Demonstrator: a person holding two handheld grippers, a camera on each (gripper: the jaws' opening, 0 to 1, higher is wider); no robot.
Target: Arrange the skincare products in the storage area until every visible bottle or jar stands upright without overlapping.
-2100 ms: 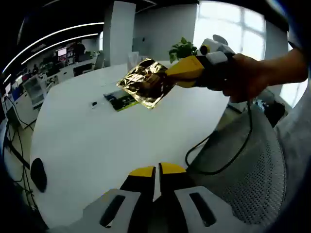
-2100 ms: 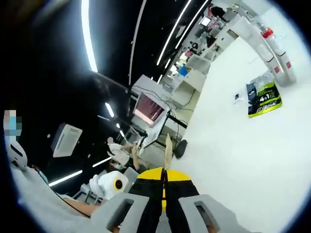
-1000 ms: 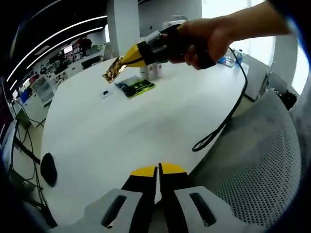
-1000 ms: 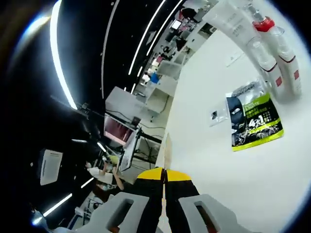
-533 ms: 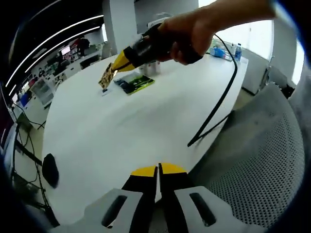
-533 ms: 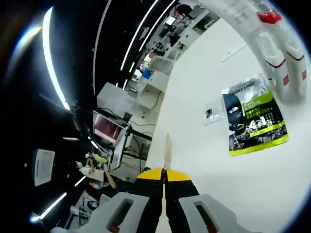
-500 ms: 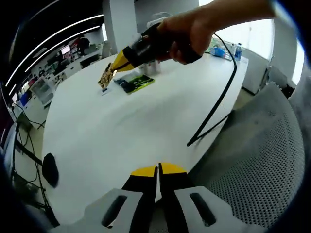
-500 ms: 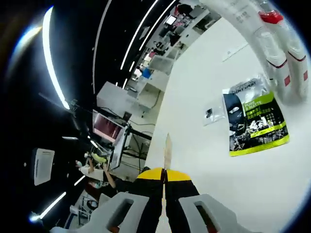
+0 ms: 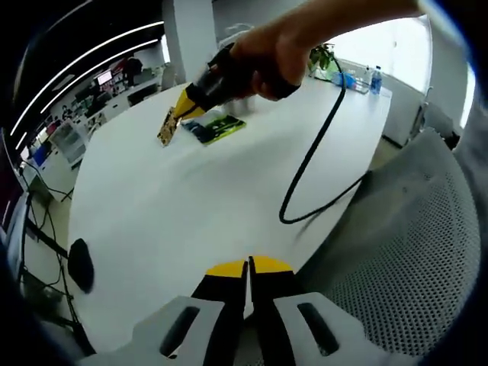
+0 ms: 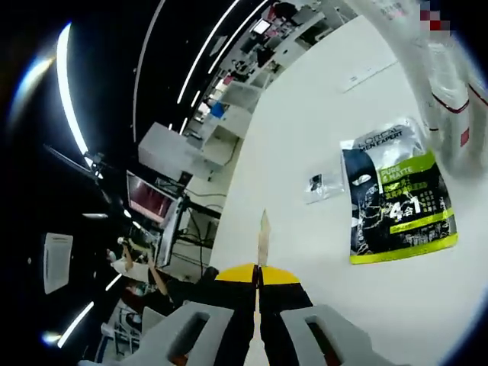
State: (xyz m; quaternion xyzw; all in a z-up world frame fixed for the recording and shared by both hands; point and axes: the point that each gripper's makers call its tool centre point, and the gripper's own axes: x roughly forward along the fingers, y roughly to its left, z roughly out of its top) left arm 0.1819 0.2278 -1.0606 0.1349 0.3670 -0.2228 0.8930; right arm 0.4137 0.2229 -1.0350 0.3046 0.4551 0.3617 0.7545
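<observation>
Right gripper view looks along a thin gold sachet [image 10: 263, 236], seen edge-on and rising straight up from the closed yellow tips of the right gripper [image 10: 258, 276], which pinch its lower end. At 2 o'clock from it a black-and-green packet [image 10: 396, 198] lies flat on the white table [image 10: 320, 145], and a small dark-printed sachet [image 10: 315, 185] lies just beside that packet's 9 o'clock edge. At the 2 o'clock rim stand pale bottles [image 10: 450, 107] with red marks; they are cut off by the frame and blurred, so their caps and labels cannot be read. A flat white slip [image 10: 367, 71] lies farther off on the table.

Left gripper view shows the same gripper [image 9: 185, 99] from outside, held in a hand [image 9: 263, 57] at 12 o'clock, with the gold sachet [image 9: 165, 126] hanging from its tips above the table [image 9: 191, 206]. The packet [image 9: 214, 127] lies just beside it toward 3 o'clock; the gripper and hand hide what stands behind. A black cable [image 9: 313, 164] loops down from the hand over the table's edge. The left gripper [image 9: 248, 268] sits at 6 o'clock, its yellow-tipped jaws pressed together on nothing, over the near edge.

A grey mesh chair [image 9: 396, 259] takes the 4 o'clock side. Water bottles [image 9: 358, 76] and a plant [image 9: 322, 55] stand at the table's far end by bright windows. Desks with screens [image 10: 152, 202] sit under ceiling light strips [image 10: 65, 84] in the dark room beyond.
</observation>
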